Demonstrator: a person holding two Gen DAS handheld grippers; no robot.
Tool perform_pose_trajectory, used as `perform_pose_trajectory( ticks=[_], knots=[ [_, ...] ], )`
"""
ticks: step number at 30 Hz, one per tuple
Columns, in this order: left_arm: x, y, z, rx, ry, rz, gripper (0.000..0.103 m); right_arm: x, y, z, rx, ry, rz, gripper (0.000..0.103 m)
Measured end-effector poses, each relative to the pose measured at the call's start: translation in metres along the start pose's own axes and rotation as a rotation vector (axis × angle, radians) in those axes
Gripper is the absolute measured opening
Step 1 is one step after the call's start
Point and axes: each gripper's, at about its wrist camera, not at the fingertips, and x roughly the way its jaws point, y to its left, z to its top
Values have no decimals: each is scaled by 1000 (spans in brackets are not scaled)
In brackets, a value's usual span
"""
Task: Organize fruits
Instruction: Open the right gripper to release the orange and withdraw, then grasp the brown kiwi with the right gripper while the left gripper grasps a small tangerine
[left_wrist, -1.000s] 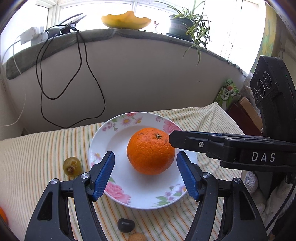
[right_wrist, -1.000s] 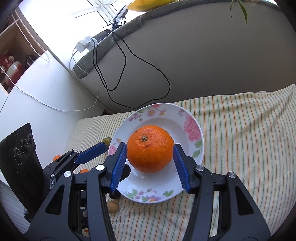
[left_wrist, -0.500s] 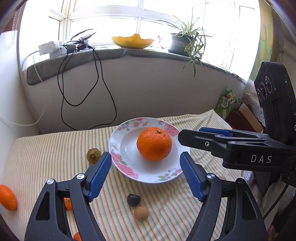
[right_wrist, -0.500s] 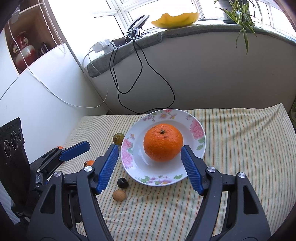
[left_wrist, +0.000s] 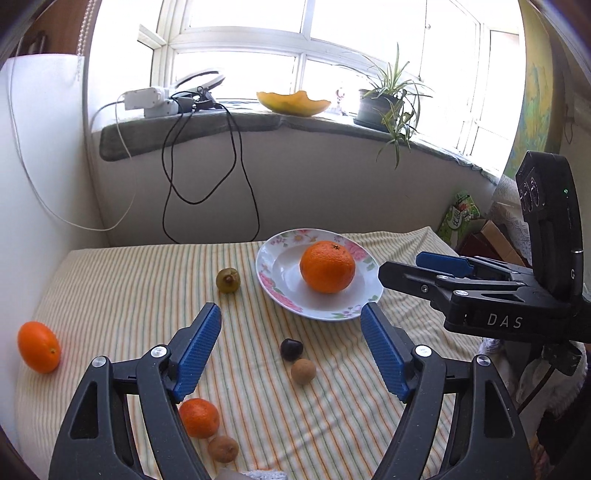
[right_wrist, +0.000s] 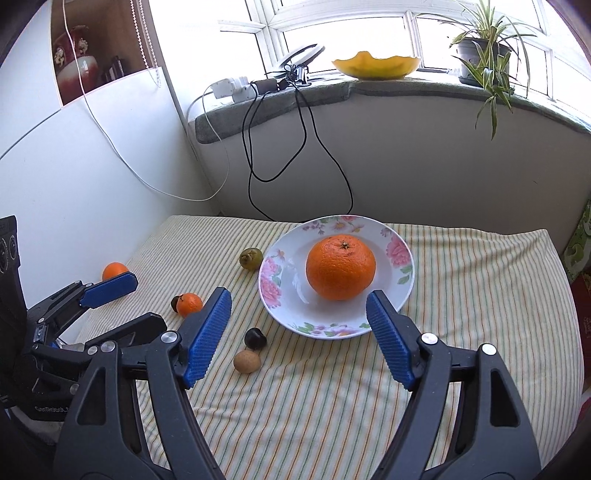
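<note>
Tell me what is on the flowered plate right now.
Only the large orange sits on the flowered plate. The patch of plate under it is covered. The green fruit lies beside the rim, on the striped cloth.

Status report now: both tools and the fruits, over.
Left tool open, empty. Right tool open, empty. Big orange on plate; small fruits loose on cloth. Nothing in the way.
</note>
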Motion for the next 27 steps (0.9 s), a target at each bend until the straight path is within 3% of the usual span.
perform_pose_trajectory(
  ticks=[13,21,27],
  knots=[
    [-34,25,-38,-66,-11,48,78,-7,29,-25,-102,8,-34,78],
    [-40,40,-79,-107,57,65,78,7,37,-43,-129,61,-3,78],
    [-38,41,-99,-142,96,37,74,15,47,-54,-179,84,32,76]
  ],
)
